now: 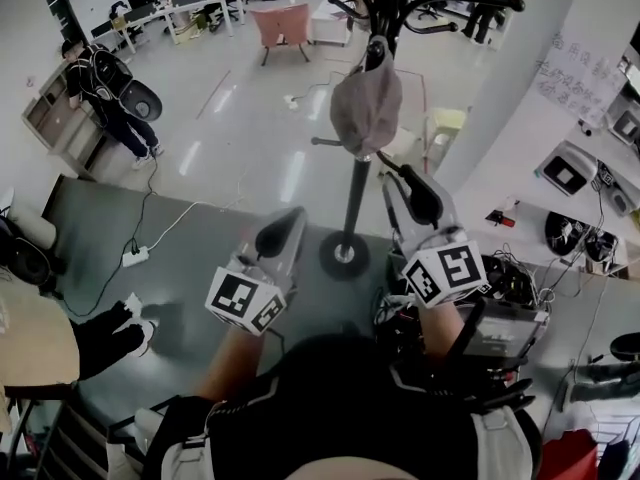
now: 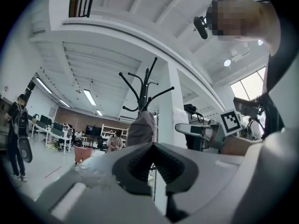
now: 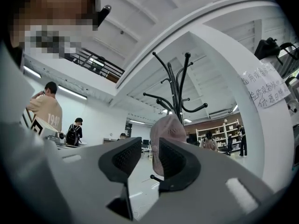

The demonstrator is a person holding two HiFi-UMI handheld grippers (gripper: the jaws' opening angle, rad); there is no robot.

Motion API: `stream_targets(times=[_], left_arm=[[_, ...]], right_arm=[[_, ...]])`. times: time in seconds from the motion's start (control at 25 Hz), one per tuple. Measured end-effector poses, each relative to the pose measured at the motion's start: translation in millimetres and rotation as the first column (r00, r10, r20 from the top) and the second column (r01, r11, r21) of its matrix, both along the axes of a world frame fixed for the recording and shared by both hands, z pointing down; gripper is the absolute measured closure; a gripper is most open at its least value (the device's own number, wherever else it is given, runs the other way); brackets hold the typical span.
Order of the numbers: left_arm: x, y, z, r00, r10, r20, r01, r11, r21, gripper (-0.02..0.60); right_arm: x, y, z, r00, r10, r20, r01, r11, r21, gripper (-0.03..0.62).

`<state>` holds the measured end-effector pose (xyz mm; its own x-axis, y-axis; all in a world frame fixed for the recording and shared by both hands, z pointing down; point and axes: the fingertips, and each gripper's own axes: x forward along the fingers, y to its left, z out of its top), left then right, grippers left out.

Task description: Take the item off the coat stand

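Observation:
A pinkish-grey cap [image 1: 366, 103] hangs on the black coat stand [image 1: 357, 200], whose round base [image 1: 344, 255] rests on the floor. My right gripper [image 1: 392, 168] is raised close under the cap's lower edge. In the right gripper view this gripper [image 3: 150, 149] stands open with a narrow gap, and the cap [image 3: 168, 130] shows just beyond the gap with nothing pressed between the pads. My left gripper [image 1: 296, 214] is lower and left of the pole. Its jaws meet at the tip [image 2: 152, 146], shut on nothing, with the cap [image 2: 142, 127] farther off.
A white pillar [image 1: 520, 118] with a paper notice stands right of the stand. Electronic gear and cables [image 1: 505, 313] lie at the right. A power strip [image 1: 135, 258] lies on the floor at left. A person in dark clothes [image 1: 105, 88] and a pink chair [image 1: 282, 23] are farther back.

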<state>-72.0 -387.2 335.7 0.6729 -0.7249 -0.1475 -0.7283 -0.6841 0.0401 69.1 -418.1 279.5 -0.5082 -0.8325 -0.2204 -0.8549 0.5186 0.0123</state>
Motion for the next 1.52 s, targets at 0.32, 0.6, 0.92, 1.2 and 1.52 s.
stream_targets(times=[0.32, 0.6, 0.92, 1.2, 1.52], left_arm=[[7.3, -25.0, 1.6, 0.999, -0.040, 0.004, 0.040, 0.999, -0.010, 0.572], [-3.1, -37.0, 2.8, 0.996, -0.093, 0.008, 0.093, 0.995, -0.019, 0.572], [-12.6, -39.5, 5.2, 0.991, -0.132, 0.027, 0.132, 0.991, -0.013, 0.572], [-28.4, -37.7, 7.4, 0.980, -0.196, 0.017, 0.197, 0.980, -0.036, 0.572], [-44.4, -27.3, 6.7, 0.971, -0.237, 0.007, 0.237, 0.970, -0.047, 0.572]], right_arm=[[5.6, -32.9, 3.1, 1.000, -0.023, -0.009, 0.023, 1.000, 0.004, 0.355], [-9.6, -58.3, 8.5, 0.998, -0.063, -0.028, 0.062, 0.998, -0.010, 0.309], [-26.1, -82.3, 11.8, 0.996, -0.078, -0.053, 0.077, 0.997, -0.014, 0.289], [-40.7, -109.6, 11.2, 0.997, -0.057, -0.058, 0.056, 0.998, -0.009, 0.290], [-45.5, -120.8, 9.5, 0.997, -0.042, -0.060, 0.041, 0.999, -0.009, 0.480]])
